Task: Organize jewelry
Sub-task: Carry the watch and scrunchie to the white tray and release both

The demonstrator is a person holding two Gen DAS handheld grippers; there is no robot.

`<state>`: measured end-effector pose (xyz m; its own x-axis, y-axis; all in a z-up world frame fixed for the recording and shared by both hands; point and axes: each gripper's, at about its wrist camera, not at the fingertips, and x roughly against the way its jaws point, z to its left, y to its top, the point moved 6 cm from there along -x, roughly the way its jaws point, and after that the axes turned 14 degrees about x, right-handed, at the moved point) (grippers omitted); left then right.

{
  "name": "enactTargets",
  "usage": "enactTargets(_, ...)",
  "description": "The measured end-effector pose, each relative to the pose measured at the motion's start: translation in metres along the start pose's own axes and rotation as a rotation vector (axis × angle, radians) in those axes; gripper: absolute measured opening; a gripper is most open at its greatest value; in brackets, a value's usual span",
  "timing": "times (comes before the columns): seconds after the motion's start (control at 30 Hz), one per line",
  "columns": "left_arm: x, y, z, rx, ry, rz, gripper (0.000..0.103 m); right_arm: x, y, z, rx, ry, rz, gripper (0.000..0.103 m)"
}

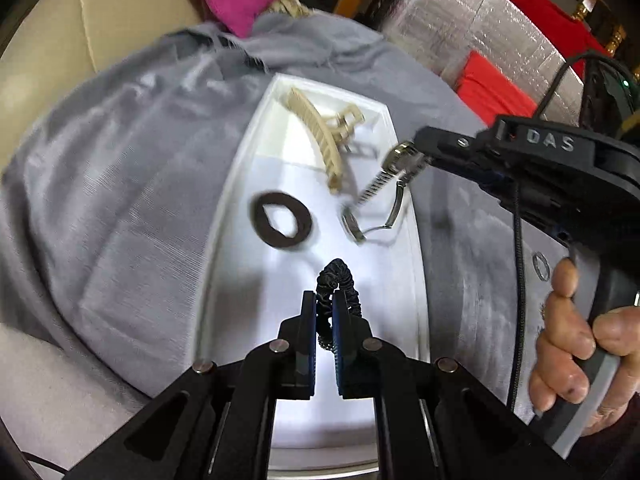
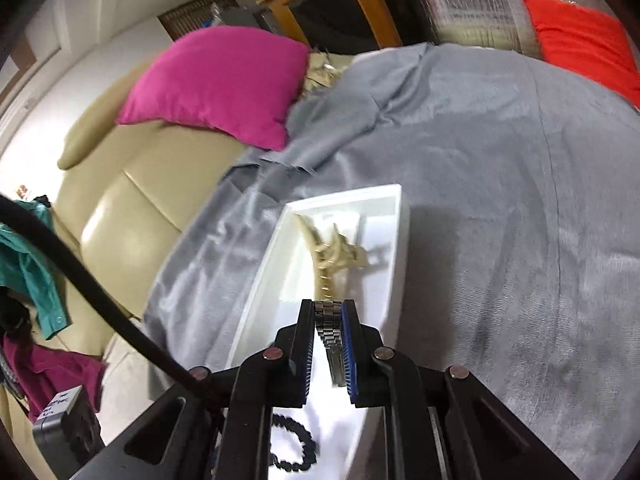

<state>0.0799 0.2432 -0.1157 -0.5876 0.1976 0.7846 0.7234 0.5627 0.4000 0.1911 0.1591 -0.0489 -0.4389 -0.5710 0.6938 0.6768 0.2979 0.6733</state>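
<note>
Inside white tray — hair claw, brown band; left hand-held gripper clamps scrunchie, right watch.

I see open white floor in the tray near me; the beige hair claw blocks its far end, the brown ring its left.

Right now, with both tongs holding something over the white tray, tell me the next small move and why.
Probably lower the left tongs a little and open them: the black scrunchie they pinch hangs above a bare part of the white tray, clear of the brown hair tie. The right tongs hold the metal watch further along.
</note>
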Motion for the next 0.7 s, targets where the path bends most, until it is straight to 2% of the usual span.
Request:
enactTargets(0.17, -0.013, 0.001, -0.006, -0.007, -0.006, 0.026, 0.007, -0.017, -0.006, -0.008, -0.018, 0.018, 0.062, 0.016)
enactTargets(0.27, -0.02, 0.004, -0.005, 0.009, 0.003, 0.036, 0.008, -0.021, -0.006, -0.012, -0.038, 0.031, 0.067, 0.017)
enactTargets(0.33, -0.02, 0.006, -0.003, 0.016, 0.008, 0.033, 0.011, -0.019, -0.003, -0.017, -0.069, 0.041, 0.048, 0.02)
enactTargets(0.4, -0.018, 0.007, -0.003, 0.017, 0.005, 0.021, 0.018, -0.01, -0.001, -0.022, -0.096, 0.059, 0.019, 0.023)
enactTargets(0.47, -0.013, 0.009, -0.005, 0.006, 0.005, -0.005, 0.021, 0.004, 0.0, -0.027, -0.084, 0.059, -0.011, 0.023)
enactTargets(0.53, -0.004, 0.013, -0.008, -0.022, 0.024, -0.063, 0.023, 0.019, -0.001, -0.033, -0.081, 0.05, -0.032, 0.023)
enactTargets(0.7, 0.012, 0.018, -0.028, -0.101, 0.018, -0.171, 0.032, 0.073, -0.027, -0.077, -0.121, 0.006, -0.061, 0.023)
